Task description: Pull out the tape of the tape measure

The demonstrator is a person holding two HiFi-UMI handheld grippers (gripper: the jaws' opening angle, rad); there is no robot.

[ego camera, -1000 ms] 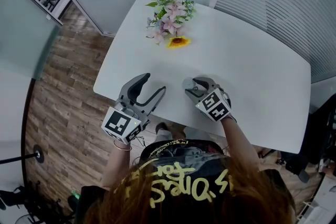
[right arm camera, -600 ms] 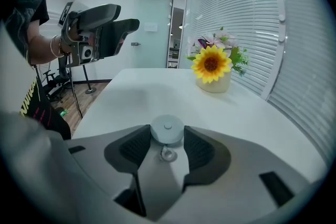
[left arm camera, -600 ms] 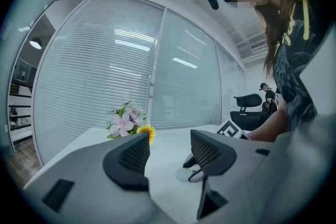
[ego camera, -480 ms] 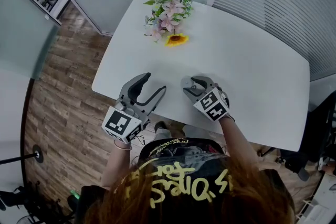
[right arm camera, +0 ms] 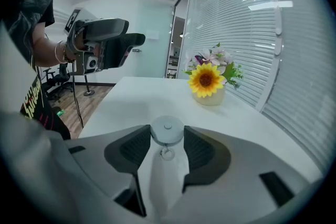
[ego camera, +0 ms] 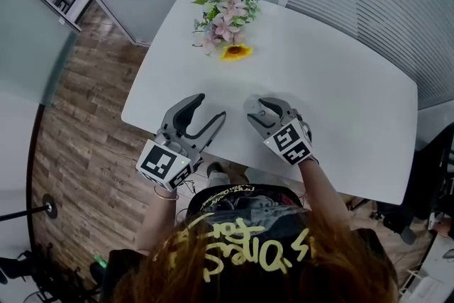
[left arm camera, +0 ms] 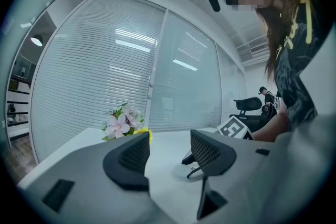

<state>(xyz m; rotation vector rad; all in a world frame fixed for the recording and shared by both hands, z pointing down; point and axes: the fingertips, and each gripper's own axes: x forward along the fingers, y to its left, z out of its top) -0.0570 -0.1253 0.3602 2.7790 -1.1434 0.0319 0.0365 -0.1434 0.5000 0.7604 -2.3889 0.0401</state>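
Tape measure point(right arm camera: 167, 131): small round white case, flat on white table point(ego camera: 340, 103), near the front edge, just ahead of the person.
R gripper point(ego camera: 268, 112): tilted down at the case, jaws wide. Case sits right at the tips, one jaw either side. Can't tell if pads touch it; looks unclamped.
Pull ring point(right arm camera: 167, 153): on the case's near side, facing back into the R jaw gap, toward the person. Lying on the table.
Pull axis (est.): from case toward the person, along the R gripper's own line.
L gripper point(ego camera: 210, 106): jaws wide, nothing between them, held level. Left of the case, near but apart.
Nearer hand: R, by far.
Next (est.): R to pin the case, L to come across for the ring. Awkward, since the ring lies between the R jaws.
Flowers point(ego camera: 223, 18): far end of the table, well clear.
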